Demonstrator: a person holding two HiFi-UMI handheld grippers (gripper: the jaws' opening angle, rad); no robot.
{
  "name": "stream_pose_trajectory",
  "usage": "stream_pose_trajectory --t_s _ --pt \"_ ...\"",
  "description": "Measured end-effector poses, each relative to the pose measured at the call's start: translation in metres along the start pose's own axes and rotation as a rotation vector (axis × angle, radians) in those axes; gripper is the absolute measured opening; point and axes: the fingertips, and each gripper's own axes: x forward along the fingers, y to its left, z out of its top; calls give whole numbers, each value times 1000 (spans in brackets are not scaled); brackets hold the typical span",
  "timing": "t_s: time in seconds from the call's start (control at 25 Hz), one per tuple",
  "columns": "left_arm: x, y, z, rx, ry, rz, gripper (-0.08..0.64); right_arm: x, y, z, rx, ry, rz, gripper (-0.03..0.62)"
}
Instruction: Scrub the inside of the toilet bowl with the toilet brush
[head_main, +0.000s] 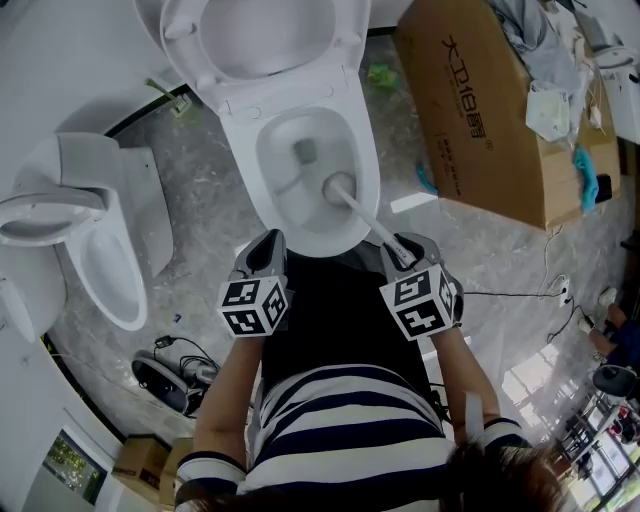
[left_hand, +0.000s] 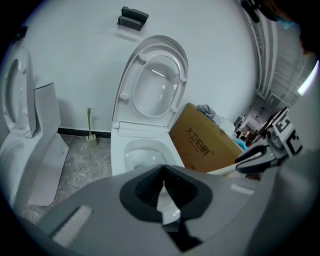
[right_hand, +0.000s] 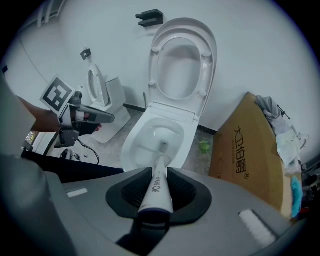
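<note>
A white toilet (head_main: 300, 215) stands in front of me with its lid (head_main: 265, 35) up. The toilet brush (head_main: 345, 195) slants into the bowl, and its grey head (head_main: 305, 152) is near the bowl's bottom. My right gripper (head_main: 402, 250) is shut on the brush's white handle (right_hand: 156, 187), just before the front rim. In the right gripper view the brush head (right_hand: 162, 146) shows inside the bowl (right_hand: 134, 145). My left gripper (head_main: 266, 252) hovers beside it at the rim's near left, shut with nothing in it (left_hand: 163, 172).
A second toilet (head_main: 95, 250) stands at the left. A large cardboard box (head_main: 480, 110) with cloths on it lies close at the right. A black device with cables (head_main: 165, 375) lies on the floor at the near left. A green brush (left_hand: 90, 135) leans at the wall.
</note>
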Motion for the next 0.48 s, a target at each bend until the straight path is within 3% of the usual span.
stream_pose_trajectory --t_s 0.48 --pt "-20 2 -2 -5 -3 9 0 -3 20 -13 62 17 114 97"
